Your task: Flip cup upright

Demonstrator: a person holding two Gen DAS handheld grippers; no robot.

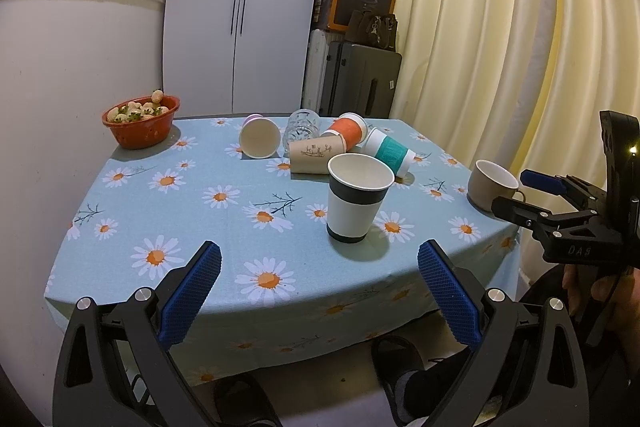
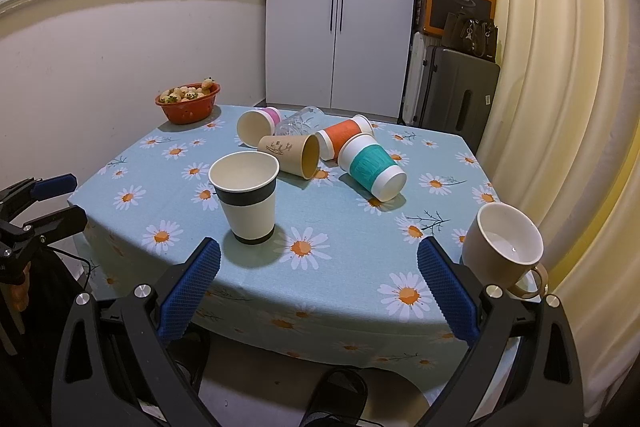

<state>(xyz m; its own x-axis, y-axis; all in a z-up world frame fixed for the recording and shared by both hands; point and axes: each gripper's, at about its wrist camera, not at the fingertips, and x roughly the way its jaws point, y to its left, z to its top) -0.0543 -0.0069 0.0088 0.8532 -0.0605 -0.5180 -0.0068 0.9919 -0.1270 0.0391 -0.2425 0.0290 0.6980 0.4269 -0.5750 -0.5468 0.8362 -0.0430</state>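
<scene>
A white paper cup with dark bands point(image 1: 357, 197) point(image 2: 247, 195) stands upright near the table's front. Behind it several cups lie on their sides: a pink-sleeved one point(image 1: 260, 136) point(image 2: 256, 125), a clear glass point(image 1: 302, 129) point(image 2: 301, 119), a brown kraft one point(image 1: 317, 155) point(image 2: 291, 154), an orange-sleeved one point(image 1: 349, 131) point(image 2: 345, 137) and a teal-sleeved one point(image 1: 390, 151) point(image 2: 372, 167). A beige mug point(image 1: 491, 185) point(image 2: 505, 247) stands upright at the right edge. My left gripper point(image 1: 319, 259) is open and empty at the front edge. My right gripper point(image 2: 319, 259) is open and empty, beside the mug.
The table has a blue daisy cloth point(image 1: 192, 211) point(image 2: 352, 227). A red bowl of strawberries point(image 1: 141, 121) point(image 2: 188, 102) sits at the back left. A white cabinet point(image 1: 244, 7), suitcases and boxes point(image 1: 356, 79) and a curtain point(image 1: 500, 27) stand behind. Feet in slippers point(image 1: 416, 379) are below.
</scene>
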